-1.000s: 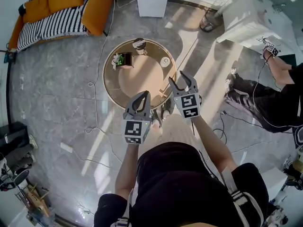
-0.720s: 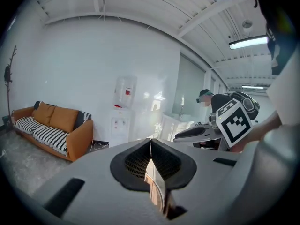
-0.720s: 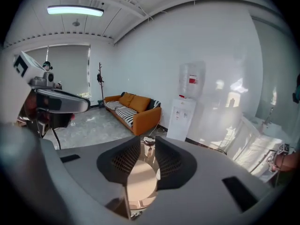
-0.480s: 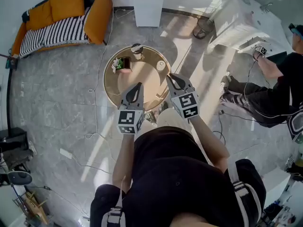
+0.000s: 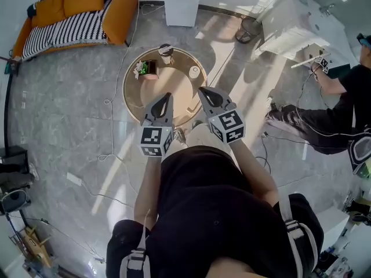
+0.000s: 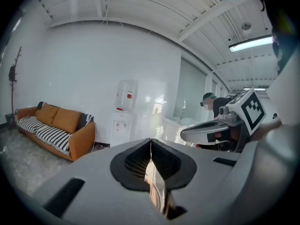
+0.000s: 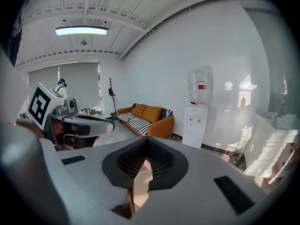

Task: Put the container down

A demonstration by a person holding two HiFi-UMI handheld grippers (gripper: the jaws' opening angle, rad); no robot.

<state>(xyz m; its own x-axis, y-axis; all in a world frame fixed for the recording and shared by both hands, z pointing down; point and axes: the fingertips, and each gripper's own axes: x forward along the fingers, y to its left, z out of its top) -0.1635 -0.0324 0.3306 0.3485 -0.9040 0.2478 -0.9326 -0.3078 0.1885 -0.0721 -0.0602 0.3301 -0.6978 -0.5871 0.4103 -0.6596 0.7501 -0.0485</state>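
Standing near the far-right rim of the round surface (image 5: 173,81), the small white container (image 5: 195,72) lies just beyond the tip of the right claw (image 5: 204,91), apart from it, and farther from the left claw (image 5: 166,97). It presents a round top to the head view; its long axis cannot be told. Both claws are pressed together, empty. A second ago the right claw was spread; its jaws have just been closing on nothing.

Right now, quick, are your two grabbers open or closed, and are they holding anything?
Left gripper: closed, holding nothing.
Right gripper: closed, holding nothing.
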